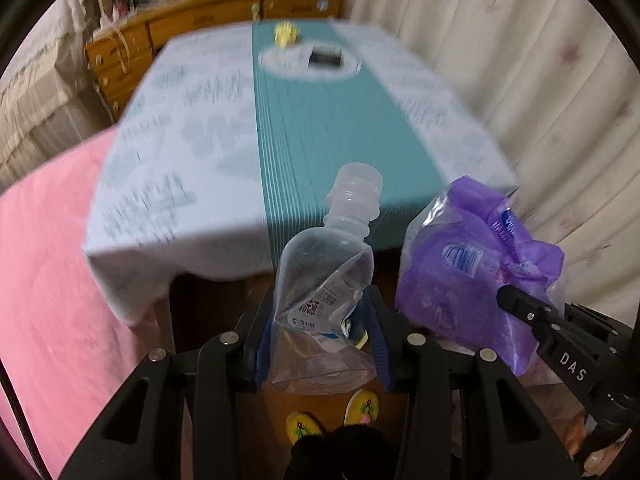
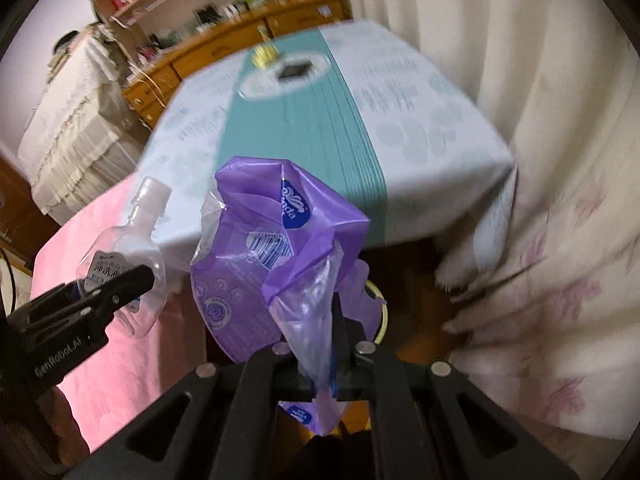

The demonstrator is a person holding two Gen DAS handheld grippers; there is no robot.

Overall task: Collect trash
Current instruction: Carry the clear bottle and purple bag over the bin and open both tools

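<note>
Two pieces of trash held side by side above a brown floor, just short of the near end of a cloth-draped table [image 1: 168, 128]; left gripper [image 1: 322, 332] clamped on a crushed clear plastic bottle [image 1: 326, 276], blue-padded fingers [image 1: 380, 344] pressing its flattened, labelled body, open neck pointing toward the table; right gripper [image 2: 320, 372] pinched tight on the twisted tail of a crumpled purple plastic wrapper [image 2: 256, 264], barcode and blue logo facing the camera; wrapper just right of the bottle, seemingly not touching; teal runner [image 1: 316, 120] down the middle of the pale patterned cloth, a dark rectangular object [image 1: 326, 58] and something small and yellow [image 1: 285, 34] blurred at the far end; pink bedding [image 1: 44, 264] to the left, cream flowered curtain [image 2: 560, 184] to the right, wooden drawers [image 1: 132, 46] beyond; yellow slippers [image 1: 304, 426] below the left gripper
</note>
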